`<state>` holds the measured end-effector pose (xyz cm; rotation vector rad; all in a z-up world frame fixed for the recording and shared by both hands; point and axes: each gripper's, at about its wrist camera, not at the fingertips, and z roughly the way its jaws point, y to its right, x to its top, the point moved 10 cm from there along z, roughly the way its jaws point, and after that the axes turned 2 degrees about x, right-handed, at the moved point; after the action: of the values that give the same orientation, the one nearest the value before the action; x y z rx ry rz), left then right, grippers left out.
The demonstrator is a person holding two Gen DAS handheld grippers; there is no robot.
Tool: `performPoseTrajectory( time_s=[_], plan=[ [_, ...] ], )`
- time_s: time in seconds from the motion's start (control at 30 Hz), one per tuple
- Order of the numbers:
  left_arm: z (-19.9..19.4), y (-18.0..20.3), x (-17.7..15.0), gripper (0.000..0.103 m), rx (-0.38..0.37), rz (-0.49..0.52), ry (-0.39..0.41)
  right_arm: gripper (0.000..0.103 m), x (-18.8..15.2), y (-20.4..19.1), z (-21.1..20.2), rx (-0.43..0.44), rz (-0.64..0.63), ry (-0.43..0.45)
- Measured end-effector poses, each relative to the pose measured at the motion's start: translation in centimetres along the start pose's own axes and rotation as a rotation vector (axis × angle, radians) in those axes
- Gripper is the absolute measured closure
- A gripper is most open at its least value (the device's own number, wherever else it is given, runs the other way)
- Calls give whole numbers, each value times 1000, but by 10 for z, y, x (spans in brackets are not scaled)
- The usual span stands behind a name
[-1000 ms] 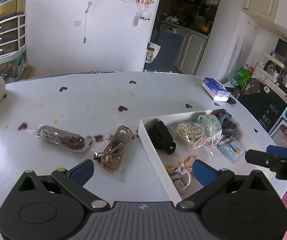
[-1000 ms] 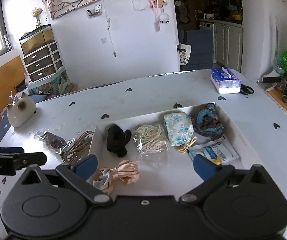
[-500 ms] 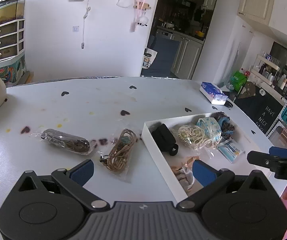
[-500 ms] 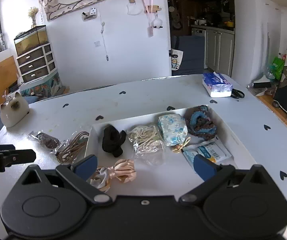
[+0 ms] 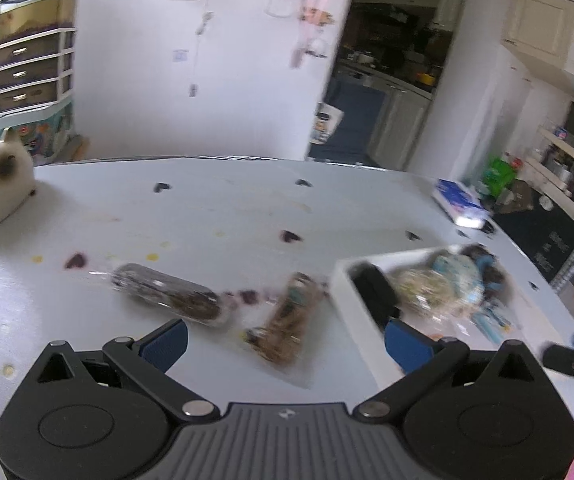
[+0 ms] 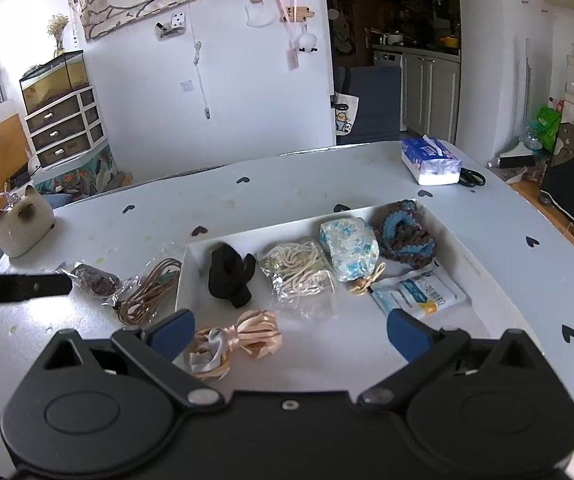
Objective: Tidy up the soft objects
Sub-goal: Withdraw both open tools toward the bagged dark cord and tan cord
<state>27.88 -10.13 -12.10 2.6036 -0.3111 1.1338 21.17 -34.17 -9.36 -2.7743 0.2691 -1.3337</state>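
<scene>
A white tray on the table holds a black cloth, a bagged white cord, a blue floral pouch, a blue-brown crochet piece, a wipes packet and a peach ribbon. Left of the tray lie a bagged brown cord and a bagged dark item. My left gripper is open and empty above the brown cord. My right gripper is open and empty over the tray's near edge.
A cat figurine stands at the table's far left. A tissue pack and scissors lie at the far right. The left view is motion-blurred. Kitchen cabinets and a drawer unit stand behind the table.
The left gripper has swung left and lower toward the two bagged items. The right gripper has edged closer over the tray. Both stayed open.
</scene>
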Motion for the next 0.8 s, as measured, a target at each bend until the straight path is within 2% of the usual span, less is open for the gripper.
performPoseTrajectory(
  time_s=[0.17,0.37,0.53,0.6,0.8],
  plan=[
    [24,-38,12,0,77,-71,-11,0,1,-4,-4,-23,5,20],
    [70,-79,11,0,187,-163,-82,0,9,-12,-6,-39,6,57],
    [100,-94,12,0,220,-230,-129,1,16,-28,2,-31,-26,65],
    [108,-98,12,0,228,-258,-143,12,18,-39,6,-3,-36,62],
    [131,-110,15,0,268,-326,-185,19,20,-64,19,45,-49,43]
  ],
)
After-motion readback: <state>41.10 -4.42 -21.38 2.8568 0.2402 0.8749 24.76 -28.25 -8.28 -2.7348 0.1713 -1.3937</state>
